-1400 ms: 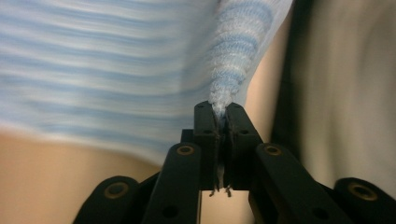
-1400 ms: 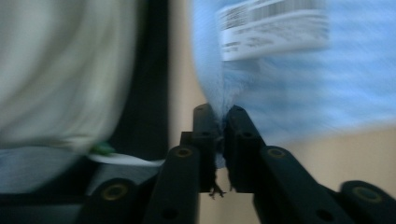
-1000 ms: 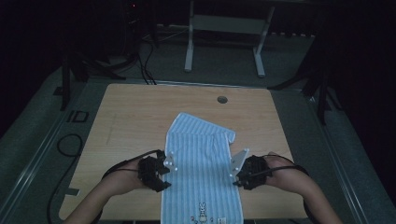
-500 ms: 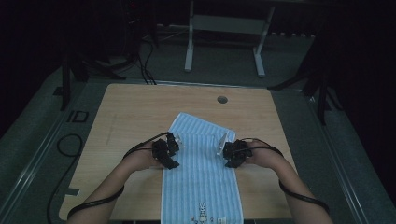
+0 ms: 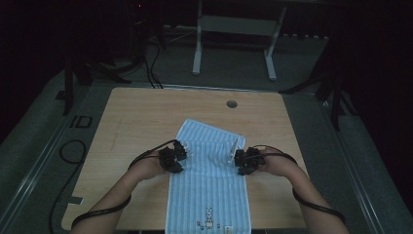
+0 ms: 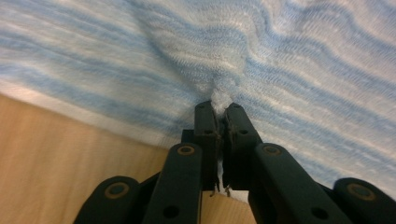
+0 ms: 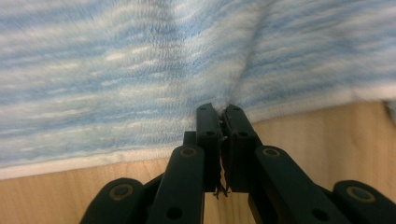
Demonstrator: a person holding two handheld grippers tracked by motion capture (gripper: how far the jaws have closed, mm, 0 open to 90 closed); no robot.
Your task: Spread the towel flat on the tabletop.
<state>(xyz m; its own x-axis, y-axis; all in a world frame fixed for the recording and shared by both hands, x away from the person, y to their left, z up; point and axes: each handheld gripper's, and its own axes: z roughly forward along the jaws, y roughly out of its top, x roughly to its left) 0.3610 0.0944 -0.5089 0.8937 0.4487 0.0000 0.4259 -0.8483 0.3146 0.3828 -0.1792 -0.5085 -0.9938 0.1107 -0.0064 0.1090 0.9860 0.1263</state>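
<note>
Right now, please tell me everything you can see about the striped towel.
The towel is soft terry with light blue and white stripes and a small rabbit print near its front end. It lies lengthwise on the wooden table, its far end folded over. The left claw and right claw each pinch a side edge.

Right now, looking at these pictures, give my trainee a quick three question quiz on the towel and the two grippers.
1. True or false: the left gripper has pinched a fold of the striped towel.
2. Where does the right gripper grip the towel? A) at a side edge B) at the rabbit print C) at the far folded corner
3. What surface lies under the towel?

Key:
1. True; its jaws have just been closing and the cloth bunches between them.
2. A
3. The wooden table.
</note>
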